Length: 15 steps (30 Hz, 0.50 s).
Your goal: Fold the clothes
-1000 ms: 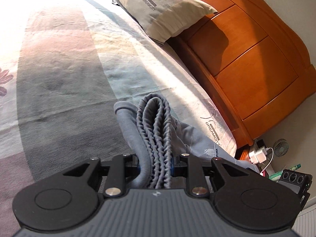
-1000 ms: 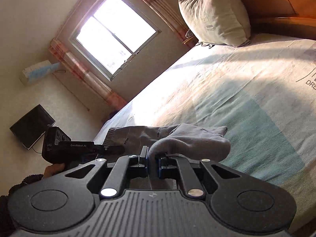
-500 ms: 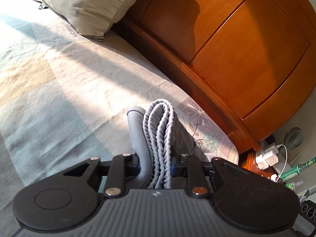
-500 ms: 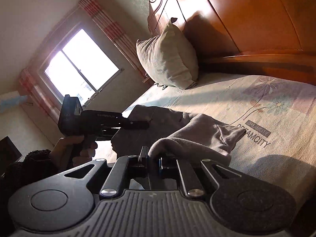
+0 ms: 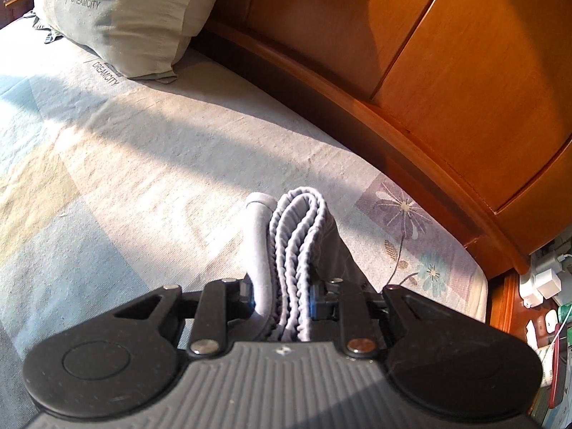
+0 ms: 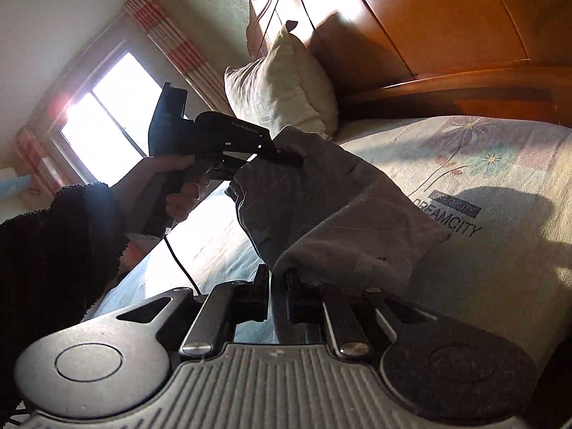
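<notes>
A grey garment (image 6: 332,214) hangs stretched between both grippers above the bed. My left gripper (image 5: 282,295) is shut on its bunched, ribbed elastic waistband (image 5: 296,236), which stands up between the fingers. In the right wrist view that same left gripper (image 6: 282,152) shows as a black tool in a person's hand (image 6: 178,186), clamped on the garment's far edge. My right gripper (image 6: 277,295) is shut on the near fold of the grey garment, whose cloth drapes to the right over the sheet.
A patterned bed sheet (image 5: 150,150) with floral print and DREAMCITY lettering lies below. A beige pillow (image 5: 121,14) leans on the orange wooden headboard (image 5: 447,71). A nightstand with chargers and bottles (image 5: 543,286) is at the right. A bright window (image 6: 103,121) with curtains is behind.
Both grippers have carried the grey garment up the bed toward the headboard and pillow. The garment is lifted higher off the sheet, and both grips have stayed shut.
</notes>
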{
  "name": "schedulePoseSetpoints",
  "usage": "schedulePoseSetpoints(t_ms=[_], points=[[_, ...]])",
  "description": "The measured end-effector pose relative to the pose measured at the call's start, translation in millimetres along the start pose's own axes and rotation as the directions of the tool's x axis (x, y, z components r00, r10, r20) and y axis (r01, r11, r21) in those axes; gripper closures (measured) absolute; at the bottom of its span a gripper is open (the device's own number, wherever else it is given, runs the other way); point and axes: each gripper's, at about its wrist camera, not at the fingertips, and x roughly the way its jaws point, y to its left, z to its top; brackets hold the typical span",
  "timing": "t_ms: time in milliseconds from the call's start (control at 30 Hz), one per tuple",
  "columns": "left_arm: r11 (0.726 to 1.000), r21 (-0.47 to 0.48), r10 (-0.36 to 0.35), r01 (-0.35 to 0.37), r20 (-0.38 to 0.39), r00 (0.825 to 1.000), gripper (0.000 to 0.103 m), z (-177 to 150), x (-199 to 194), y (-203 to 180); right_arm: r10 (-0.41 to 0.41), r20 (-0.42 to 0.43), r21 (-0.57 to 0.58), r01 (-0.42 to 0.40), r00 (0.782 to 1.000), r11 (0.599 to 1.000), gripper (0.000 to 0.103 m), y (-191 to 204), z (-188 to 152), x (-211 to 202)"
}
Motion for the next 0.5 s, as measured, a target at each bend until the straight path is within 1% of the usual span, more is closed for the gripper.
schedulePoseSetpoints(t_ms=[100,167,233,300,333,433,500], points=[[1.0,-0.021,0.013,-0.013,-0.019,1.0,0.08,-2,15,9,0.013,-0.017,0.002,-0.013,1.0,1.0,0.092,-2,-4,5],[0.999,-0.034,0.022,-0.023,-0.03,0.999,0.078,-2,23,15,0.0,-0.039,-0.011,-0.001,0.999,1.0,0.091,-3,-8,9],[0.999,-0.034,0.033,-0.034,-0.022,0.999,0.075,0,23,18,-0.004,-0.062,0.003,0.004,0.998,1.0,0.089,-8,-13,11],[0.998,-0.039,0.043,-0.043,-0.012,0.999,0.072,4,18,23,-0.008,-0.077,0.027,0.01,0.997,1.0,0.089,-15,-19,9],[0.998,-0.033,0.058,-0.058,0.002,0.998,0.07,6,13,24,-0.011,-0.081,0.037,0.014,0.997,0.999,0.088,-19,-22,6],[0.992,-0.002,0.124,-0.124,0.051,0.991,0.067,9,-7,26,-0.037,-0.088,0.055,0.042,0.995,0.998,0.083,-28,-29,-3],[0.986,0.031,0.162,-0.165,0.076,0.984,0.065,6,-19,24,-0.058,-0.082,0.066,0.063,0.995,0.996,0.081,-33,-29,-11]])
